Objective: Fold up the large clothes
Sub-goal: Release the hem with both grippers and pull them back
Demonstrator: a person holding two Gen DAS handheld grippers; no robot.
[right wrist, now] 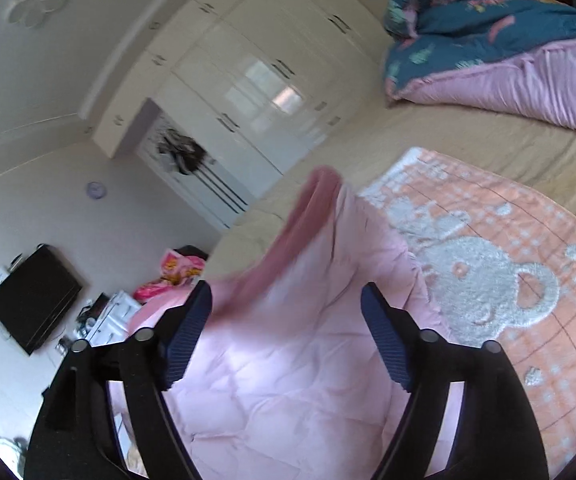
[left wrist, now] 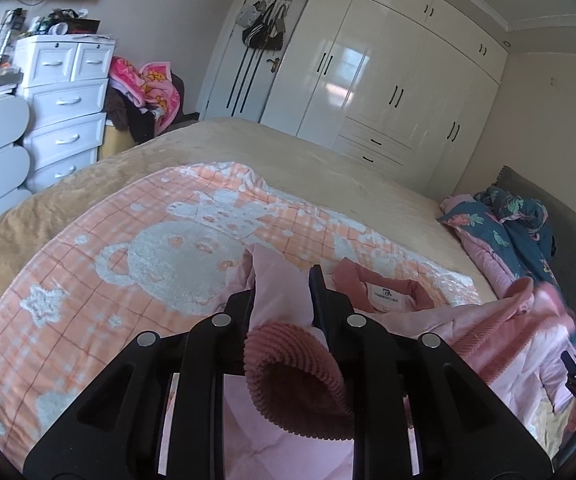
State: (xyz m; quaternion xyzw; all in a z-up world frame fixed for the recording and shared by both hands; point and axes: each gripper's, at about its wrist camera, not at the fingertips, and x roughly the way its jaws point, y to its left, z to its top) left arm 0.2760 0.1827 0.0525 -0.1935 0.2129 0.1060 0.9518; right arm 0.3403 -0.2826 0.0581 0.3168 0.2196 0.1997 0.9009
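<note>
We see a bed under a tan cover, with an orange checked blanket bearing a white bear spread across it. A teal floral quilt with pink lining is bunched at the headboard end. Beyond stand a glossy white wardrobe, a white chest of drawers, and a door hung with bags. A dark television is mounted on the wall.

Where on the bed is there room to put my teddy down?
The tan bedspread is bare between the bear blanket and the wardrobe. The blanket's bear side is free too. It's crowded near the pink jacket and by the blue quilt at the headboard.
</note>
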